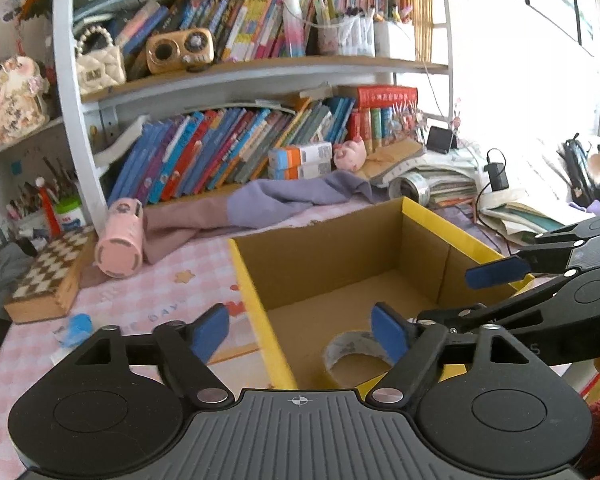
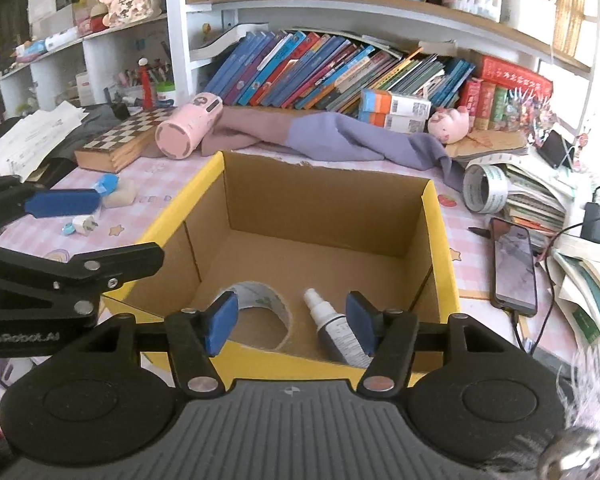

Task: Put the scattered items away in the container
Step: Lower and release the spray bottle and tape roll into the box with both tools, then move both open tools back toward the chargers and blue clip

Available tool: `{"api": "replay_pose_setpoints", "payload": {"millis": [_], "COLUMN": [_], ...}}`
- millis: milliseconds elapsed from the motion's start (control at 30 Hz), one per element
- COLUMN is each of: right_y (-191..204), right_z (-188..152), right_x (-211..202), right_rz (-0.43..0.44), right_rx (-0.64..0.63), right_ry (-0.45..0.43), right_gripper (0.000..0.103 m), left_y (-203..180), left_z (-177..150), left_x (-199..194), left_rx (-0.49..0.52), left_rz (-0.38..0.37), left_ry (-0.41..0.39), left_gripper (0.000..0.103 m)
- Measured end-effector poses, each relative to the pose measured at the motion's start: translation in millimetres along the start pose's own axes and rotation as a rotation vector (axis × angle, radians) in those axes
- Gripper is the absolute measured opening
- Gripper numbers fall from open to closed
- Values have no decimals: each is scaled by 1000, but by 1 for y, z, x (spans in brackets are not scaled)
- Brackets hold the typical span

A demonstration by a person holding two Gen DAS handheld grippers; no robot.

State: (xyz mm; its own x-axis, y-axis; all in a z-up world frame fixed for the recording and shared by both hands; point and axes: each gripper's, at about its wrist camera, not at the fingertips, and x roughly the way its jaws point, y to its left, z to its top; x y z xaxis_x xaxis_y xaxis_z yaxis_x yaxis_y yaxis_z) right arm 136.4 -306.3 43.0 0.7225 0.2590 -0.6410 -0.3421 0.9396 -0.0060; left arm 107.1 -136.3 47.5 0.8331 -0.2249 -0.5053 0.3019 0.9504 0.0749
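Cardboard box (image 2: 324, 204), yellow-rimmed, sits open on the pink checked tabletop (image 2: 472, 228), with a tape roll (image 2: 260, 312) and a small spray bottle (image 2: 336, 332) already lying on its floor. Both tongs hang over the near rim, blue pads apart and nothing between them: left tongs (image 1: 300, 330), right tongs (image 2: 290, 322). Loose bits remain left of the box: a white plug adapter (image 2: 83, 225) and a blue-capped item (image 2: 107, 185). Likely next, take the left tongs there, straddle one piece fully, and squeeze before lifting.
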Motion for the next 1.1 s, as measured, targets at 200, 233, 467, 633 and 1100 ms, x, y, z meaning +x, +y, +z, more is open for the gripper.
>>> {"api": "replay_pose_setpoints", "payload": {"millis": [200,233,467,633,1100], "right_y": [34,40,84,111,186], "right_z": [-4,-4,-12,-19,-49], "right_x": [-13,-14,-22,-30,-40], "right_rz": [-50,-62,-128,-157,-146], "right_rx": [0,2,-12,-17,-13], "right_ry": [-32,-36,-65,-78,-53], "right_gripper": [63,64,65,66,74], "left_y": [21,24,58,84,130], "left_z": [-12,-15,-34,-48,-89], "left_x": [-22,-25,-52,-72,-129], "left_rx": [11,12,-38,-84,-123], "left_rz": [-25,-28,11,45,101], "left_ry": [-34,-34,-40,-68,-70], "left_gripper": [84,84,84,84,95]}}
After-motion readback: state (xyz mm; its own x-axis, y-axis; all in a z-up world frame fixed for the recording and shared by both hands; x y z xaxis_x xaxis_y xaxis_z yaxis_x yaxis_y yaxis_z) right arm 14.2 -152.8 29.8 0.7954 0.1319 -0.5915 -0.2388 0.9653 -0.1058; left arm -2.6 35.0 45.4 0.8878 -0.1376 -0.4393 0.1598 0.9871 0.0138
